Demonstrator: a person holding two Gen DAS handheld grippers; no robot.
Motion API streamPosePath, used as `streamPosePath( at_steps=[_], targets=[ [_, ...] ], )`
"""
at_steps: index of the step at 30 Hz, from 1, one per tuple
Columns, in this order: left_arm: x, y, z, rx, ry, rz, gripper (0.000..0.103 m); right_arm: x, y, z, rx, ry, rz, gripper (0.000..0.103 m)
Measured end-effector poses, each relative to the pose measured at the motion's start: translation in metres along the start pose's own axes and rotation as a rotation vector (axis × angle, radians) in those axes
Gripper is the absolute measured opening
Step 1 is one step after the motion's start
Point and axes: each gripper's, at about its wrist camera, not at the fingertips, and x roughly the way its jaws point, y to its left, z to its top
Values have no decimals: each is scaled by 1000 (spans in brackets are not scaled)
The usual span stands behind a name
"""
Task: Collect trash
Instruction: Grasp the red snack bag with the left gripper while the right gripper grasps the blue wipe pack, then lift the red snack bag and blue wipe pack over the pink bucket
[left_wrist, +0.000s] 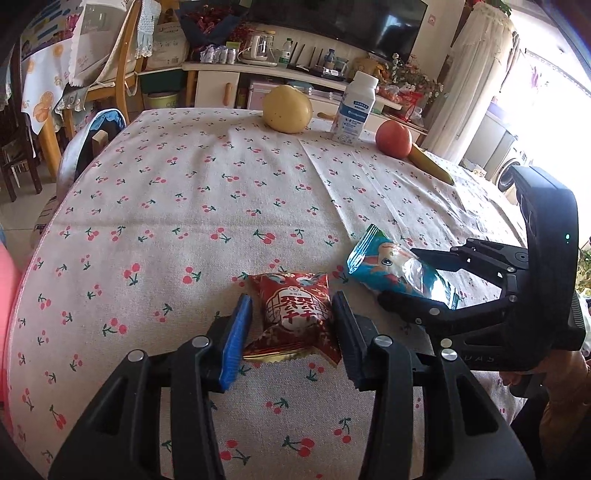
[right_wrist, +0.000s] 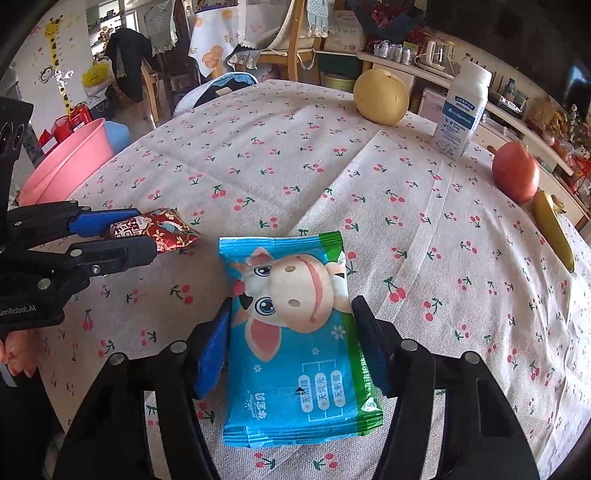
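Only the right wrist view caught the pink basin (right_wrist: 70, 155) off the table's left edge. Left gripper (left_wrist: 291, 321) was clamped on the red snack packet (left_wrist: 295, 314); right gripper (right_wrist: 291, 328) pressed both sides of the blue cow-print packet (right_wrist: 295, 332). Both packets lay on the cherry-print tablecloth (left_wrist: 221, 206). Pear (left_wrist: 287, 108), white bottle (left_wrist: 354, 109), tomato (left_wrist: 393, 139) stood at the far edge.

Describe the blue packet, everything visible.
The blue packet is a glossy plastic pouch printed with a cartoon cow, a green strip down one edge, crimped seals at both ends. It looks sealed and puffy, lying flat on the cherry-print tablecloth. The right tongs straddle it, their pads at its two long edges.
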Motion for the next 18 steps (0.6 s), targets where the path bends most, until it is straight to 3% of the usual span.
streamPosePath(
  at_steps=[12, 13, 14, 18],
  targets=[
    [-16, 14, -2, -49, -31, -3, 45, -7, -3, -1, 93, -48, -13, 44],
    [-17, 15, -2, -52, -35, -7, 44, -8, -4, -1, 103, -53, -15, 43],
    [-18, 15, -2, -54, -35, -11, 34, -9, -5, -1, 113, -57, -16, 42],
    [-20, 20, -4, -64, -25, -21, 34, -14, -7, 0, 146, -77, -20, 42]
  ],
)
